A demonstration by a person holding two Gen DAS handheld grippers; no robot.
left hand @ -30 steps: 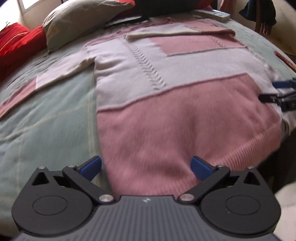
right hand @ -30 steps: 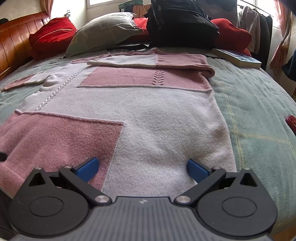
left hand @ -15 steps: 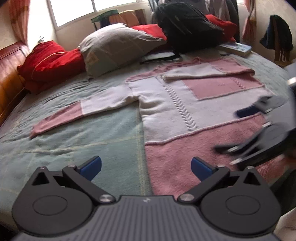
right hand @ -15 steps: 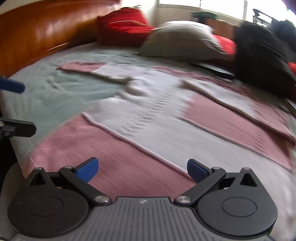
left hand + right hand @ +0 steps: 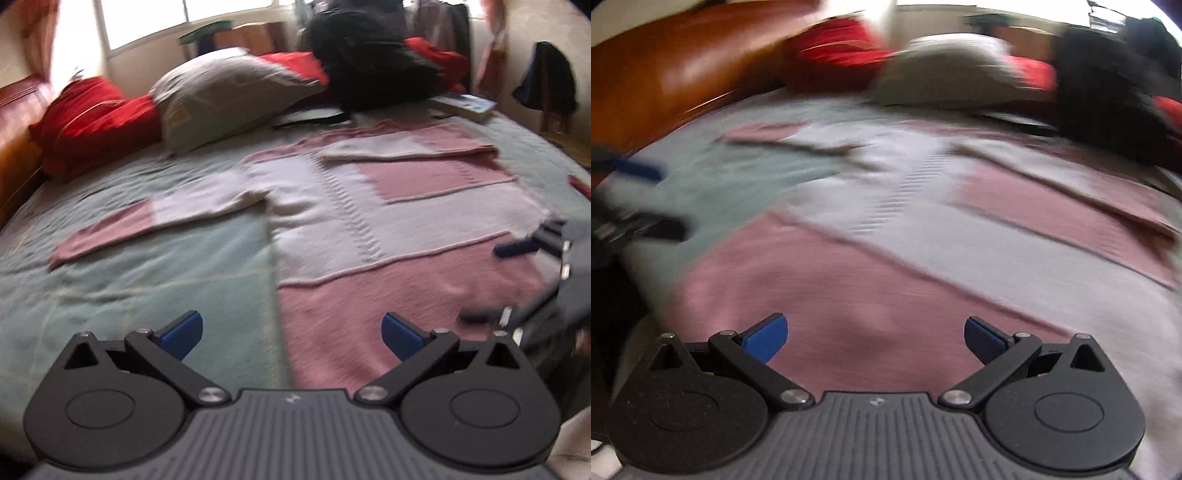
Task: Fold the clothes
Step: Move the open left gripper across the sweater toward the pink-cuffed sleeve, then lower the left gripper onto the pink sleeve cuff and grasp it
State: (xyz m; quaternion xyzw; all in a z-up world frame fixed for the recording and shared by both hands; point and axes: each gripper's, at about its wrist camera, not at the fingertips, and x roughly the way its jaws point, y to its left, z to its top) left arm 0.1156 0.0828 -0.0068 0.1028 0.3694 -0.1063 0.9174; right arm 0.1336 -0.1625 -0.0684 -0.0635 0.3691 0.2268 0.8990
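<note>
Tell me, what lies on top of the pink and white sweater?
One sleeve is folded across the sweater near its far end. Whatever the sleeve covers is hidden. Both hand-held grippers are open and hold nothing.

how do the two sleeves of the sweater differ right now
The left-hand sleeve in the left wrist view lies stretched straight out over the green bedspread; the other sleeve is folded across the sweater chest. The outstretched sleeve shows its pink cuff end clear of the body; the folded sleeve lies wholly on the body. Both are cream and pink knit, and neither is gripped.
</note>
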